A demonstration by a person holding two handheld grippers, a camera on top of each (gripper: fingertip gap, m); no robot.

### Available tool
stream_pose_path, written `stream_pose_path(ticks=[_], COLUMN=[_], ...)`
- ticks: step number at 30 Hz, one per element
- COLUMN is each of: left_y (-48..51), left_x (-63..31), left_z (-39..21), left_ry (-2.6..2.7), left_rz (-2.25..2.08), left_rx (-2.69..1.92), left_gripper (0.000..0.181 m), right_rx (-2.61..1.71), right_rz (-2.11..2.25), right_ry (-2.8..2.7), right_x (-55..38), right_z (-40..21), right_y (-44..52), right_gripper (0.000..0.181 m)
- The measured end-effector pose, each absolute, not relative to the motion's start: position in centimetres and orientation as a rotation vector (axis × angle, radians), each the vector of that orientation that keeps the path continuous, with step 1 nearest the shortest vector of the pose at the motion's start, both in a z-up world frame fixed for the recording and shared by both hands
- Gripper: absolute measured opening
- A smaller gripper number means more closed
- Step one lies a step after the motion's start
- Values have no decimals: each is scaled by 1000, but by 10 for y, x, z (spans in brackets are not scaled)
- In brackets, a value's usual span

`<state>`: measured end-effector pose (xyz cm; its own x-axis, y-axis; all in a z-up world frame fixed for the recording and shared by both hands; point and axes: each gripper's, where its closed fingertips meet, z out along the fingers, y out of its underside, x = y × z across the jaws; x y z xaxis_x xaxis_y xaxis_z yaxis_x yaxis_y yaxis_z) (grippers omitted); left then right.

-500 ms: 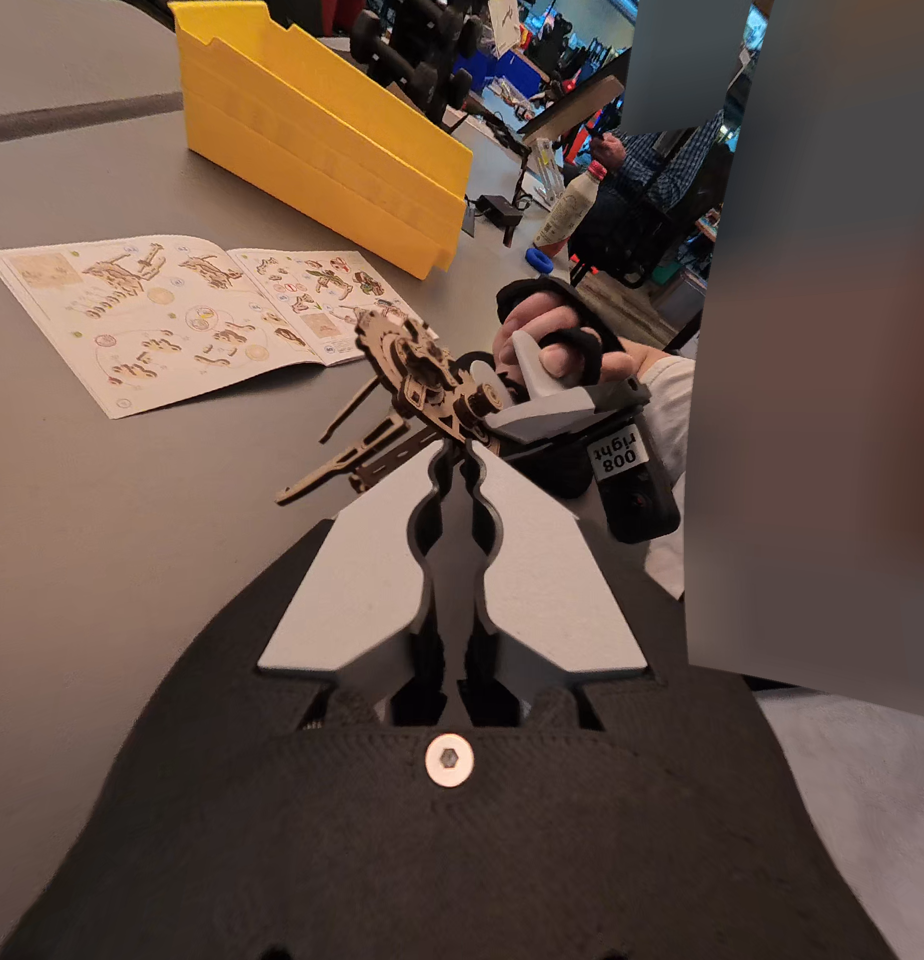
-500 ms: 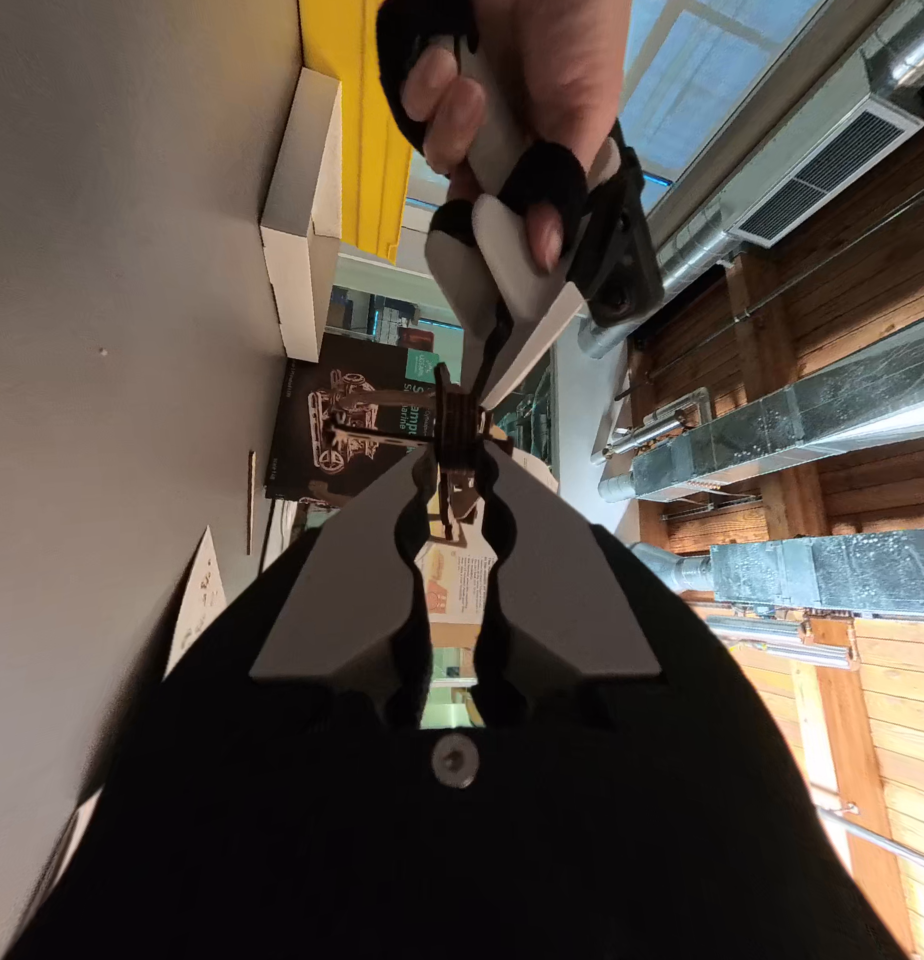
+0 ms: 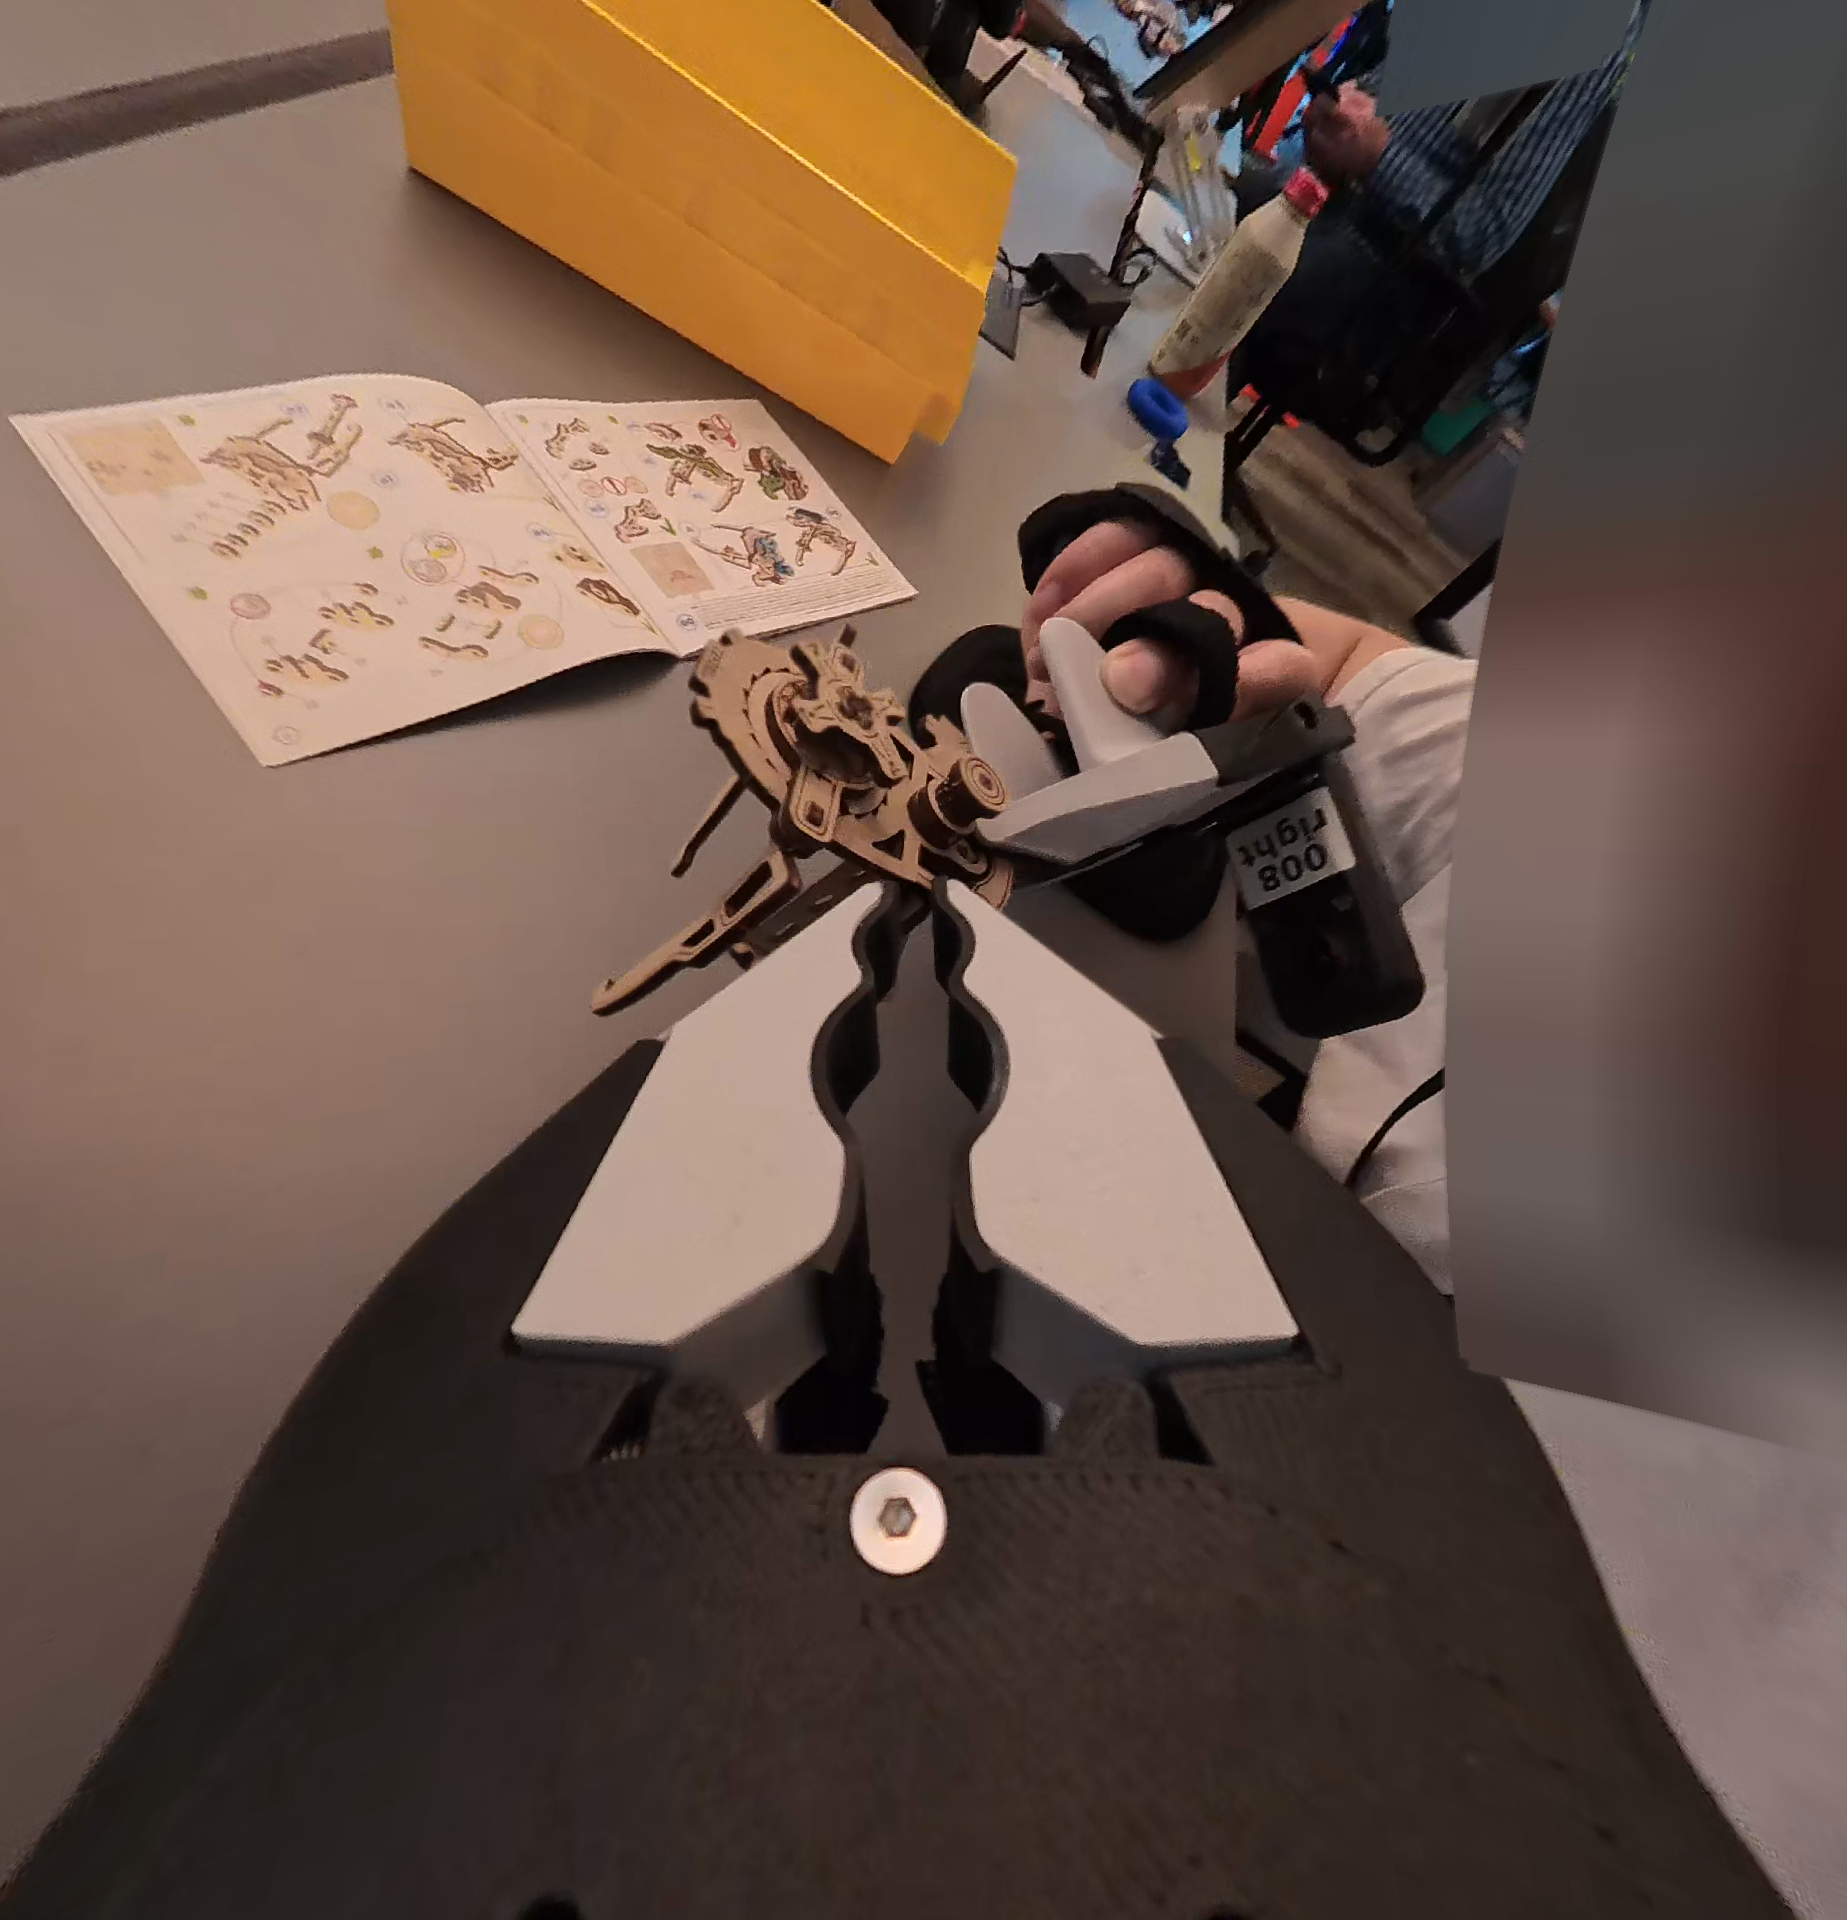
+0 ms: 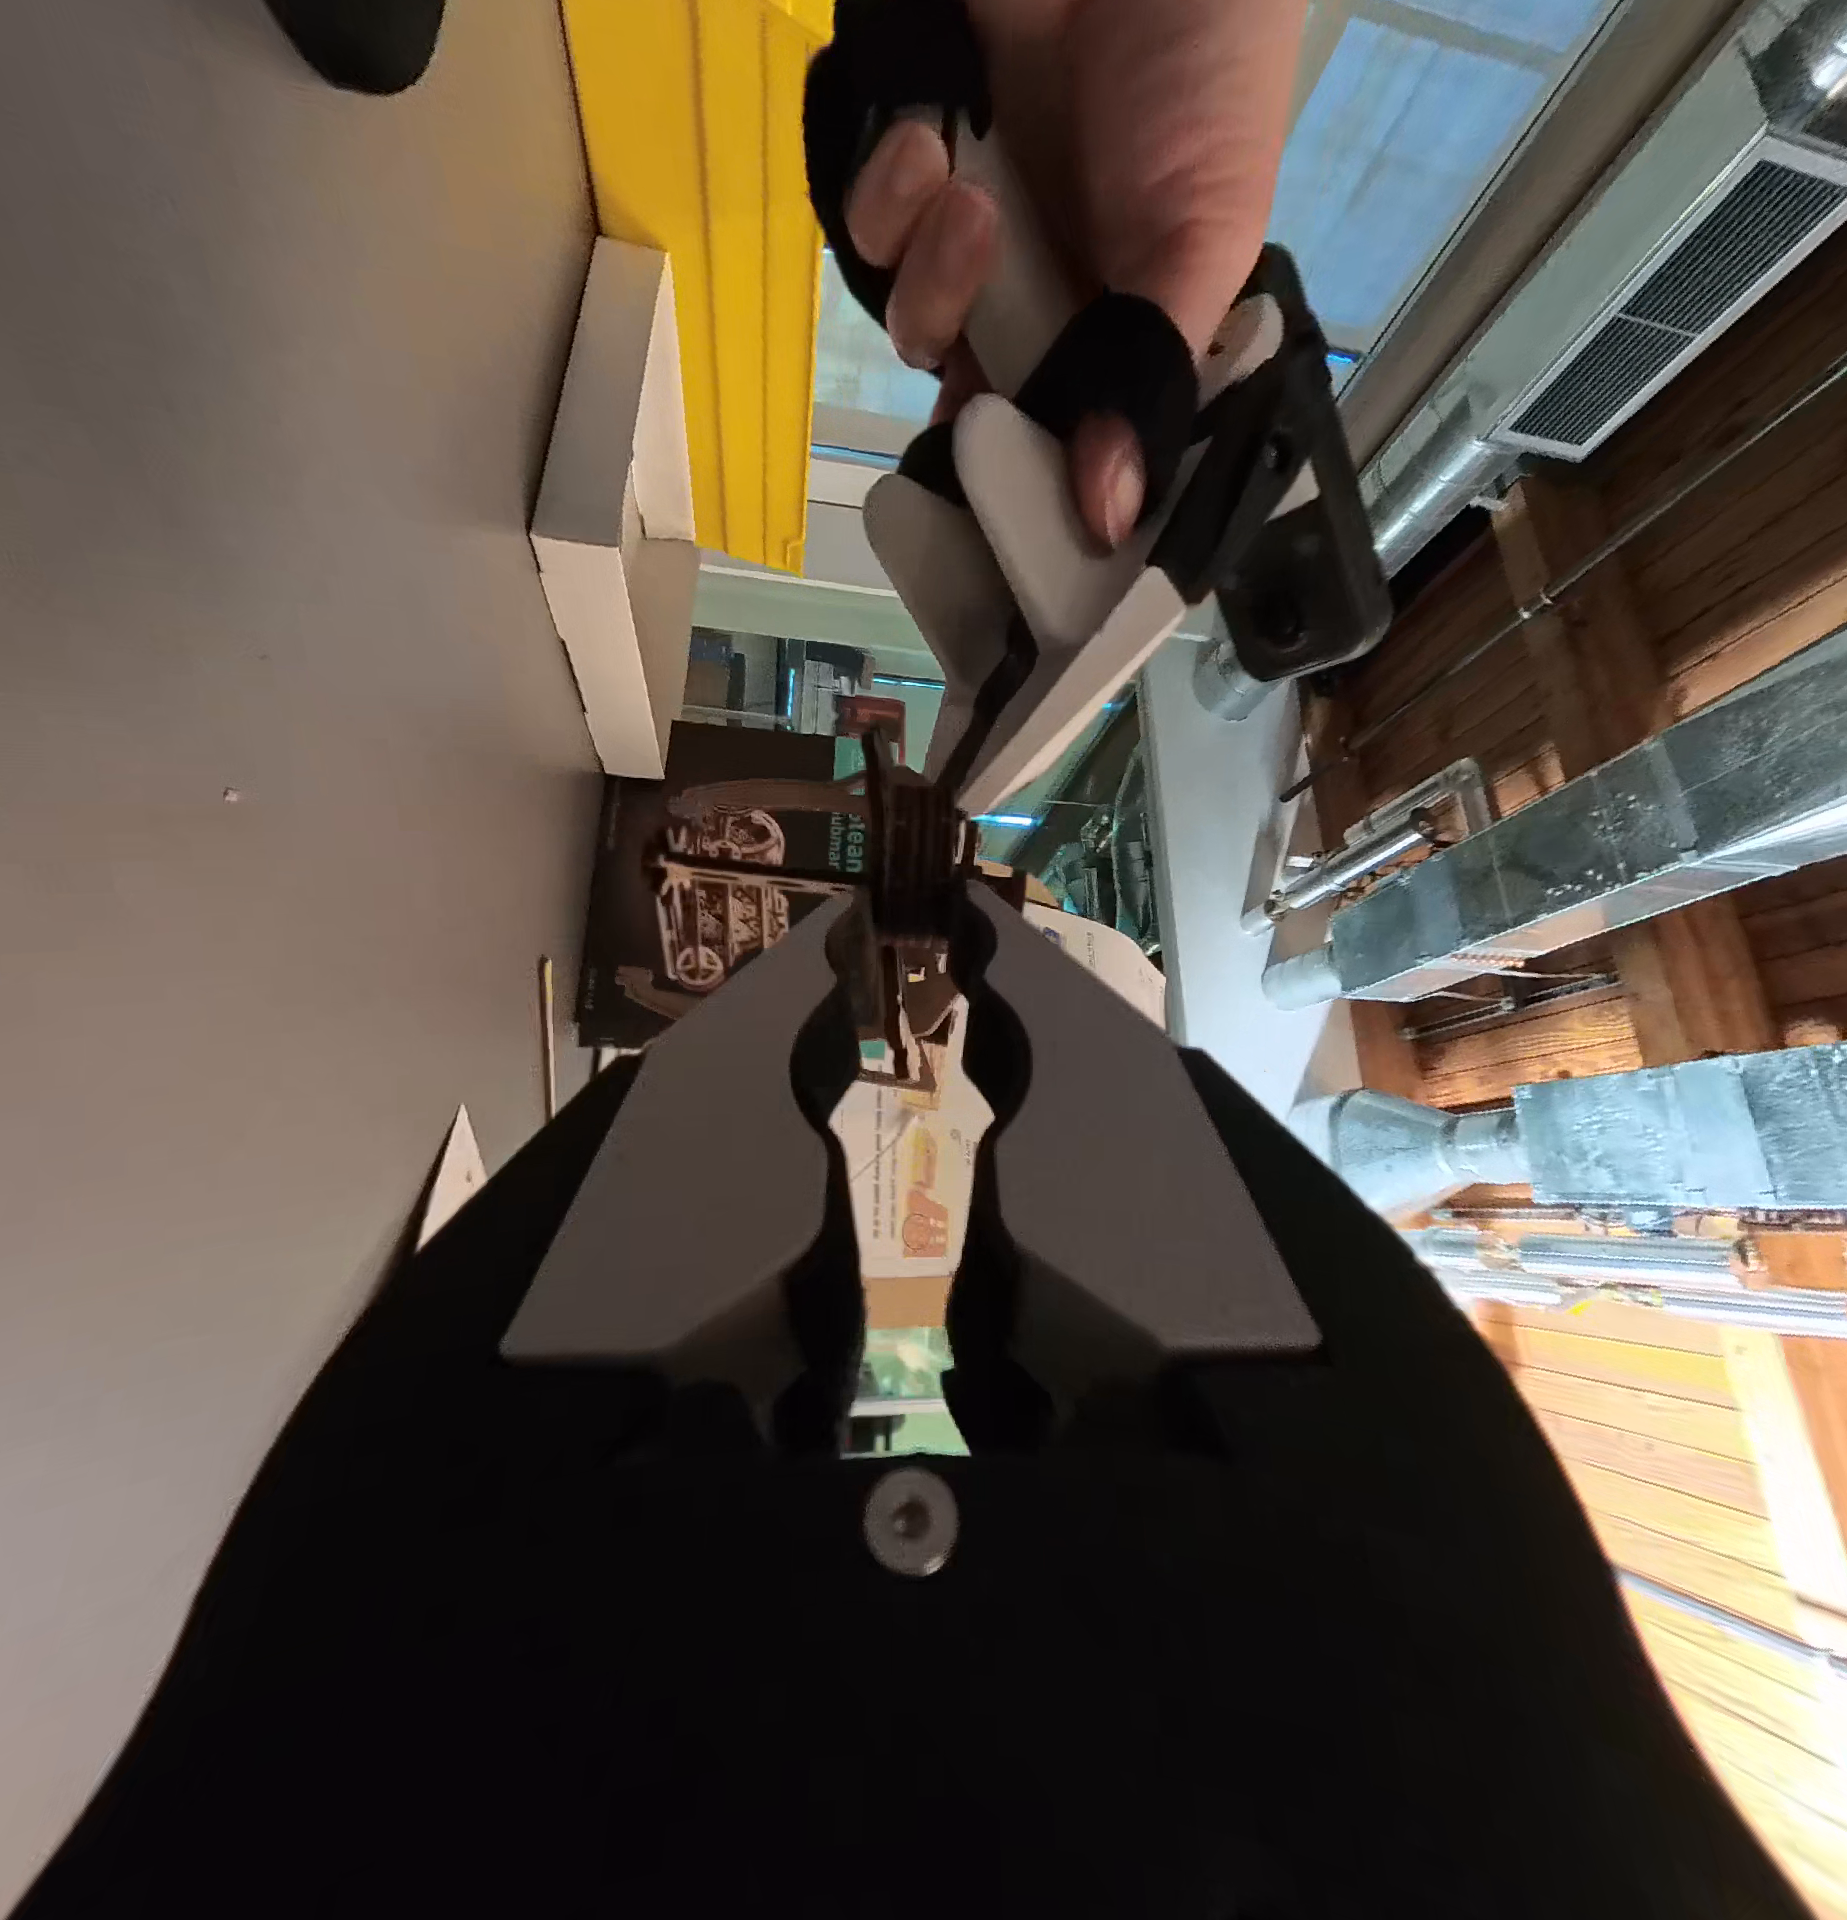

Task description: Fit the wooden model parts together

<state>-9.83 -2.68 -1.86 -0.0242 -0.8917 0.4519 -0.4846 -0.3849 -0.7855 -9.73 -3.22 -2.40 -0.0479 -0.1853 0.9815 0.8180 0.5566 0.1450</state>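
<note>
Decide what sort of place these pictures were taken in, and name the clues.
Probably a shared workshop or lab with an industrial ceiling. Clues: a grey worktable bearing a yellow storage bin and an open instruction booklet, plus exposed metal ducts against wooden ceiling planks.

I saw a grey table (image 3: pixel 223 987), wood-panelled ceiling (image 4: pixel 1677 1039) with silver ducts (image 4: pixel 1625 831), and daylight through windows (image 4: pixel 1438 135).

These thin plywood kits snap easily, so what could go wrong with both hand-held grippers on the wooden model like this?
Both the left hand-held gripper and right hand-held gripper pinch the wooden model in mid-air; twisting against each other could crack it. Its thin projecting arm hangs unsupported above the table and could snag.
</note>
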Motion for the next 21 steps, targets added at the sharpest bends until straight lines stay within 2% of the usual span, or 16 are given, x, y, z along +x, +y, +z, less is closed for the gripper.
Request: stream_pose_path(ticks=[11, 18, 21], left_y=[-19, -26, -27], left_x=[-106, -102, -100], left_z=[-7, -14, -19], left_ry=[1387, 1414, 1416], left_rz=[-1328, -1354, -1376], left_rx=[-1814, -1860, -1891], left_gripper=[0, 12, 9], right_rx=[-651, -667, -657], right_rz=[-795, -776, -786], right_ry=[-1377, -1373, -1378], right_x=[-99, -99, -100], right_z=[-24, -24, -25], right_y=[-34, -33, -34], right_gripper=[12, 13, 12])
